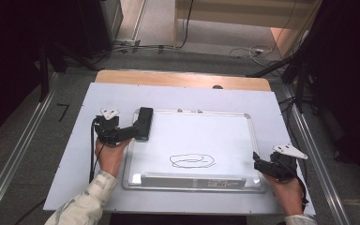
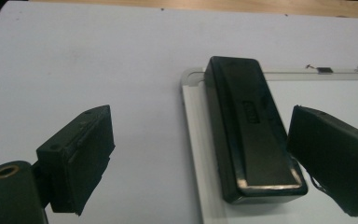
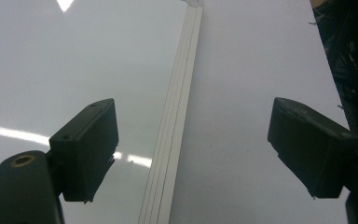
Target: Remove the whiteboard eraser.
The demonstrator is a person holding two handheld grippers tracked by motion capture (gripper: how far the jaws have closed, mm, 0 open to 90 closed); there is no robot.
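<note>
A whiteboard [image 1: 201,133] lies flat on the table with a black scribble [image 1: 192,161] low on its face. A black eraser [image 1: 144,123] rests on its top-left corner. My left gripper [image 1: 135,132] is open at the eraser's near end. In the left gripper view the eraser [image 2: 249,126] lies on the board's frame [image 2: 193,121] between the jaws of the left gripper [image 2: 200,135], close to the right one. My right gripper [image 1: 258,161] is open at the board's right edge. In the right gripper view, the jaws of the right gripper [image 3: 192,116] straddle the frame [image 3: 179,116] with nothing held.
A pale sheet [image 1: 89,154] covers the table, and bare wood [image 1: 183,78] shows at its far edge. A marker tray [image 1: 192,179] runs along the whiteboard's near side. Cables [image 1: 253,50] lie on the floor beyond, and dark stand legs [image 1: 300,70] rise at the far right.
</note>
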